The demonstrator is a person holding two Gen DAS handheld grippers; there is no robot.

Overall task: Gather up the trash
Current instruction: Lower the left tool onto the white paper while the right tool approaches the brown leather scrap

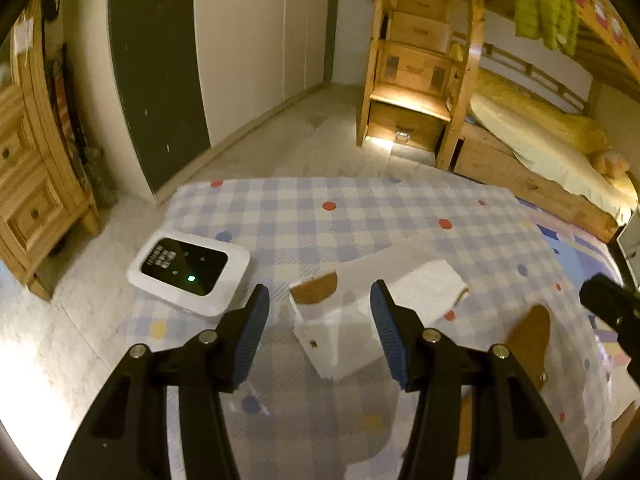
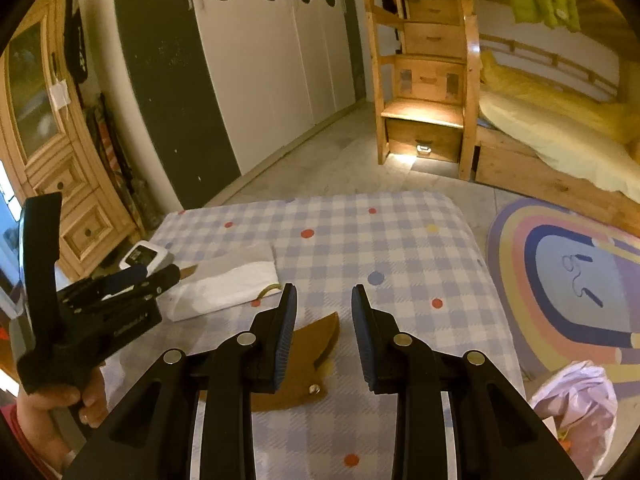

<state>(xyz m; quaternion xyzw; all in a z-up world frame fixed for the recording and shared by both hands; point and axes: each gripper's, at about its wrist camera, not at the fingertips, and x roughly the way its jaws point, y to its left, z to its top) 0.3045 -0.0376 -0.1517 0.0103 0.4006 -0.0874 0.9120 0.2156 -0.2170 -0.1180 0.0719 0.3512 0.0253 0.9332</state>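
A small white carton with a brown flap (image 1: 326, 328) stands on the checked tablecloth (image 1: 360, 216). My left gripper (image 1: 320, 312) is open, its blue pads on either side of the carton, not touching it. A white folded napkin (image 1: 428, 286) lies just beyond; it also shows in the right wrist view (image 2: 224, 280). A brown cardboard piece (image 2: 308, 344) lies flat under my right gripper (image 2: 324, 320), which is open and empty above it. The left gripper (image 2: 128, 280) shows at the left of the right wrist view.
A white device with a black screen (image 1: 188, 270) sits at the table's left edge. A pink plastic bag (image 2: 576, 404) lies on the floor at right, by a rainbow rug (image 2: 568, 280). A wooden bunk bed (image 2: 520, 128), white wardrobes and a wooden cabinet (image 2: 52, 152) surround the table.
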